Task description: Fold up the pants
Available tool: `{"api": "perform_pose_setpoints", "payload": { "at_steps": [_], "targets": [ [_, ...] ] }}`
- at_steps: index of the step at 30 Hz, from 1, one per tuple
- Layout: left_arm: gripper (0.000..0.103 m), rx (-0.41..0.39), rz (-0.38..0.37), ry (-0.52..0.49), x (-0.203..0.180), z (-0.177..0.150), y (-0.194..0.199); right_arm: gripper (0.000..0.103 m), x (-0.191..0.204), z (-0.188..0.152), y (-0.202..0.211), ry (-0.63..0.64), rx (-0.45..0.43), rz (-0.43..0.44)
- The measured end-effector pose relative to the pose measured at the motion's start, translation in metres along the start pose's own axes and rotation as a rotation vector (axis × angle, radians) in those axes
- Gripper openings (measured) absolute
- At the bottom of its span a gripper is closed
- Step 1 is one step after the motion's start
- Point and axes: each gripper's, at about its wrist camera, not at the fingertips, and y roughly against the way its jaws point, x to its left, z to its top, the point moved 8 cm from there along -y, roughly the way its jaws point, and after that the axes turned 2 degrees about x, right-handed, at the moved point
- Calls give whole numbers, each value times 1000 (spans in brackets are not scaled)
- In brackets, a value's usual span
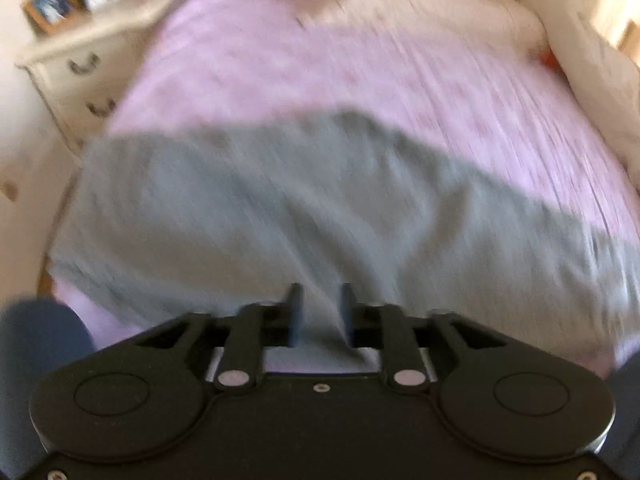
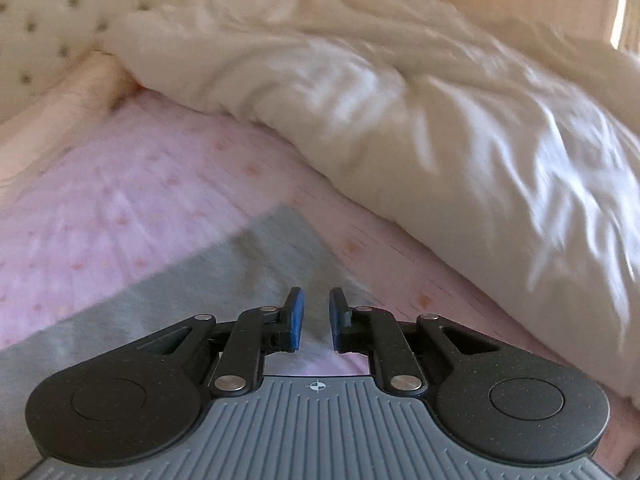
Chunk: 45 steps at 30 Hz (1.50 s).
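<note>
Pants of soft grey knit lay spread flat across the pink dotted bedsheet, reaching from the bed's left edge toward the right. At far left stood a cream dresser with curved drawer handles and a framed picture on top, blurred. The left gripper hung over the grey cloth, its jaws apart and nothing pinched between them. Further right, the right gripper sat above the pants' corner, jaws slightly apart, gripping nothing. Beyond it, a rumpled white duvet was heaped against a tufted headboard.
</note>
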Motion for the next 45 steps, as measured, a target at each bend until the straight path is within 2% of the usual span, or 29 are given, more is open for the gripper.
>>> {"api": "perform_pose_setpoints", "payload": {
  "at_steps": [1,3,5,7,8,9,11,15,19,22,25,27,33,37,38,39,41,43,45],
  "targets": [
    [47,-34,19,19,8,11,-2,14,10,1,7,19,-11,22],
    [46,-51,63,41,22,24,-16,14,39,4,20,66,-32,86],
    [45,36,74,22,30,23,-43,14,78,0,31,126,-35,184],
    [47,199,91,-26,38,2,-70,14,125,-10,40,210,-8,301],
    [50,220,101,-57,41,-6,-72,14,148,-18,42,250,9,355],
    [50,192,97,-102,40,-11,-67,14,175,-30,44,296,35,421],
    [50,219,111,-148,41,-20,-59,14,233,-61,46,389,94,558],
    [50,284,71,-109,49,-29,-52,14,331,-137,59,619,174,755],
    [50,286,37,-43,66,-28,-42,14,391,-208,82,837,213,904],
    [50,182,75,-45,83,-13,-21,16,410,-242,99,972,166,970],
    [50,87,175,-46,111,9,-8,31,425,-266,114,1112,99,1007],
    [50,57,216,-9,133,20,-8,31,435,-279,123,1204,65,1030],
    [50,40,235,113,183,24,-16,31,465,-317,140,1457,-130,1054],
    [50,53,227,183,202,23,-22,29,477,-343,131,1617,-215,1017],
    [50,56,222,198,205,22,-23,25,480,-347,128,1642,-236,1001],
    [50,59,216,208,207,21,-21,18,481,-347,125,1644,-239,996],
    [50,62,211,221,212,19,-18,6,487,-341,125,1576,-162,1028],
    [50,60,213,221,213,18,-17,6,491,-327,130,1456,-68,1069],
    [50,57,214,217,214,20,-15,6,490,-317,143,1344,8,1163]
  ]
}}
